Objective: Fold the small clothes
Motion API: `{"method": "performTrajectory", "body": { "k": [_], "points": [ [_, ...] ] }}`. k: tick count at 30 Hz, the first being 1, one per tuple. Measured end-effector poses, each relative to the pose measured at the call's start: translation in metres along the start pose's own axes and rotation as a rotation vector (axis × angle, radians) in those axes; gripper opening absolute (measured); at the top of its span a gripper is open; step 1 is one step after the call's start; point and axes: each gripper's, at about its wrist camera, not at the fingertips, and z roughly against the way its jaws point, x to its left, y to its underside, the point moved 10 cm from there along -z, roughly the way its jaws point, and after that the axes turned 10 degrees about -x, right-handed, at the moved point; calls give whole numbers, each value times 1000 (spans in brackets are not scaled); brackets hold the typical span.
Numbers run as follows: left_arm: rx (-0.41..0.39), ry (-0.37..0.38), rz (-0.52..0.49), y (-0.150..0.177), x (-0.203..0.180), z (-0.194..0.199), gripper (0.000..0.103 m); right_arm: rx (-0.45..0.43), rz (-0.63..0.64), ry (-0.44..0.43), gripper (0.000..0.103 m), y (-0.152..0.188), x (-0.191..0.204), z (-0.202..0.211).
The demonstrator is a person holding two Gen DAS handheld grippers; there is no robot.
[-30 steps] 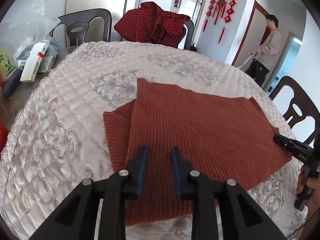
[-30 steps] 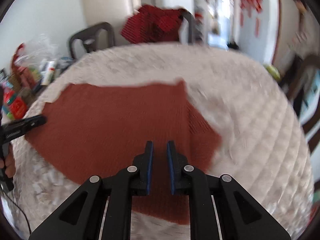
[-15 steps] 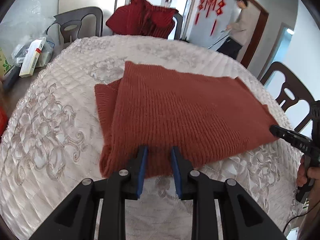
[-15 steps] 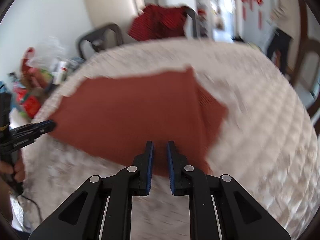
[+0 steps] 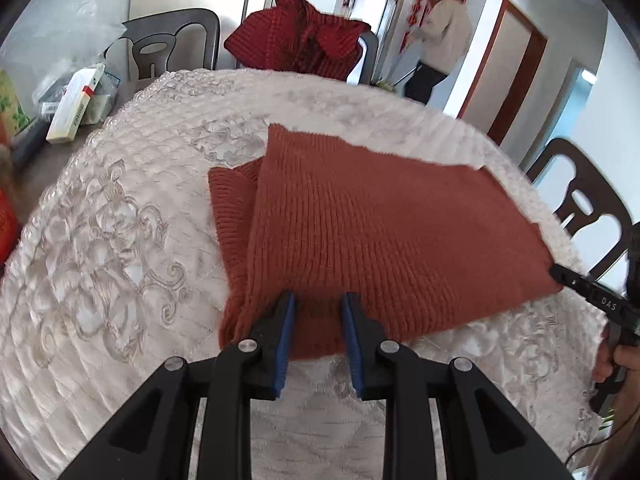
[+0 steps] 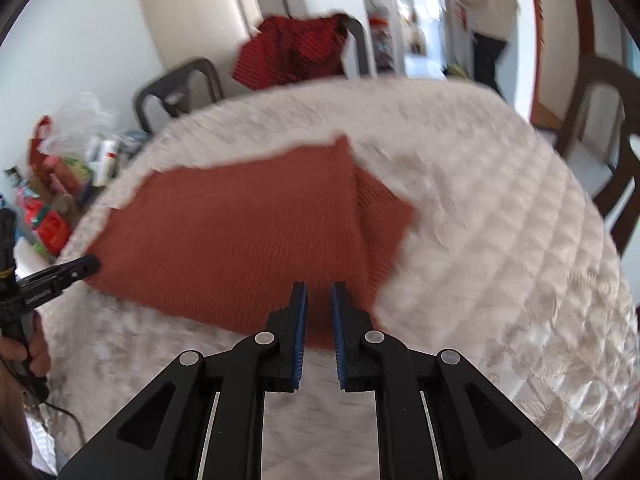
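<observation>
A rust-red knitted garment (image 5: pixel 380 232) lies folded flat on the quilted tabletop (image 5: pixel 120 240). The left tool (image 5: pixel 316 300) and right tool (image 6: pixel 318 292) each hover at its near edge, jaws slightly apart, holding nothing.

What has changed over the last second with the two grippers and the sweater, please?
Both grippers drew back toward the near edge: the left gripper and right gripper, earlier well over the sweater, now sit at its near hem, each at its own end. Nothing was gripped or released. Both are still open; the sweater stays flat on the table, unfolded as before.
</observation>
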Motion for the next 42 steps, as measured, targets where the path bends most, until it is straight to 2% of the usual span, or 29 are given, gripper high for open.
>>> {"method": "performTrajectory", "body": {
  "k": [4, 6, 11, 12, 15, 17, 20, 24, 26, 28, 30, 32, 35, 38, 40, 41, 42],
  "points": [
    [-3, -4, 5, 3, 3, 7, 27, -7, 66, 40, 11, -3, 2, 10],
    [-7, -6, -5, -2, 1, 7, 27, -21, 73, 23, 11, -10, 11, 12],
    [-56, -7, -53, -42, -11, -13, 27, -49, 93, -24, 11, -36, 33, -8],
    [-58, -15, -53, -47, -9, -20, 27, -43, 77, -34, 11, -41, 34, -20],
    [-21, -48, -47, -46, 4, -45, 27, -23, 55, 15, 11, -46, 23, -44],
    [-44, -27, -37, -44, 8, -43, 27, -1, 10, 65, 11, -43, 4, -53],
    [-44, -13, -22, -41, 11, -39, 27, -33, -94, 3, 10, -39, -12, -46],
    [-42, -8, -6, -40, 12, -39, 27, -44, -137, 4, 6, -40, -22, -43],
    [-43, -14, -3, -40, 13, -36, 27, -46, -109, 32, 6, -41, -21, -41],
    [-42, -9, 4, -40, 14, -32, 27, -38, -52, 101, 10, -40, -24, -36],
    [-38, -8, -6, -43, 12, -28, 27, -38, -47, 112, 10, -42, -24, -31],
    [-73, -13, -40, -55, 4, -21, 27, -72, -7, 138, 10, -51, -18, -22],
    [-108, -9, -82, -77, -13, -24, 27, -95, 14, 49, 10, -67, 10, -26],
    [-75, -51, -112, -80, -15, -46, 27, -57, 22, 25, 10, -69, 20, -48],
    [-15, -123, -119, -68, -6, -57, 27, -10, 15, 59, 10, -63, 12, -62],
    [13, -125, -105, -60, -2, -61, 27, 0, 20, 89, 10, -59, 5, -65],
    [3, -122, -96, -57, 0, -61, 27, 4, 30, 111, 10, -55, 0, -65]
  ]
}}
